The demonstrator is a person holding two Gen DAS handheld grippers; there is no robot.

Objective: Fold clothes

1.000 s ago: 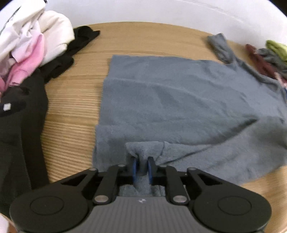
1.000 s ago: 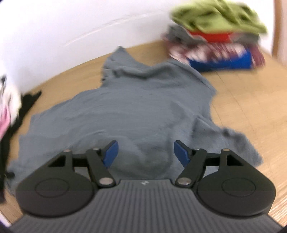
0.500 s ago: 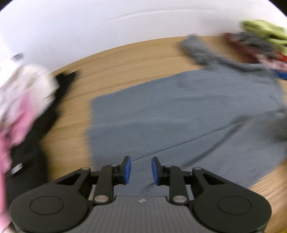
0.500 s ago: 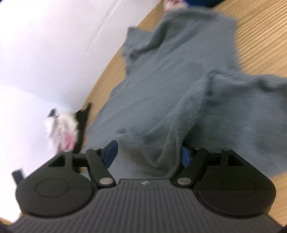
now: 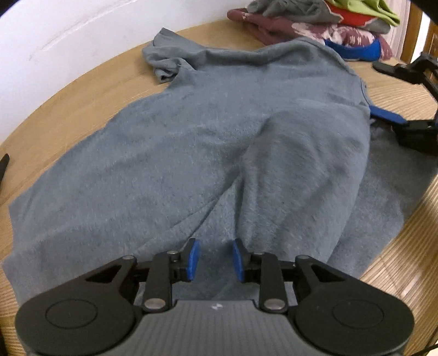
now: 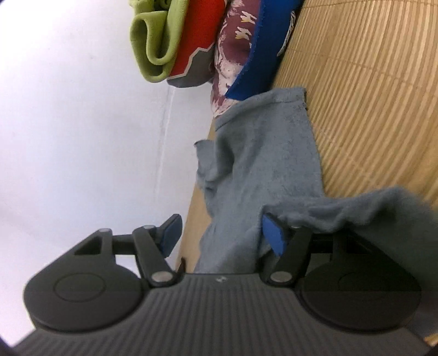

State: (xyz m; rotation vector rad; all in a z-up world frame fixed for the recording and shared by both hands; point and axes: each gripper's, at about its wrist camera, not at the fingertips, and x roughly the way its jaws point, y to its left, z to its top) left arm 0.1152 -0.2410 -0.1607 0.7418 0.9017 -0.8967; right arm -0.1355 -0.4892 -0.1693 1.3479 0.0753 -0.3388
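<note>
A grey-blue fleece garment [image 5: 219,131] lies spread on the wooden table [image 5: 82,90], with a raised fold running down its middle. My left gripper [image 5: 213,258] is open just above its near hem, holding nothing. My right gripper [image 6: 221,235] is open and rolled onto its side at the garment's right edge; a flap of the grey cloth [image 6: 342,210] drapes over its right finger. It also shows in the left wrist view [image 5: 405,90], open beside the garment's edge.
A stack of folded clothes [image 5: 314,24] in green, red, maroon and blue sits at the far right by the white wall, and also shows in the right wrist view [image 6: 205,46]. A black scrap [image 5: 3,164] shows at the left edge.
My left gripper let go of the hem and opened, then swung right. My right gripper rolled sideways and pushed under the garment's right side, lifting a flap.
</note>
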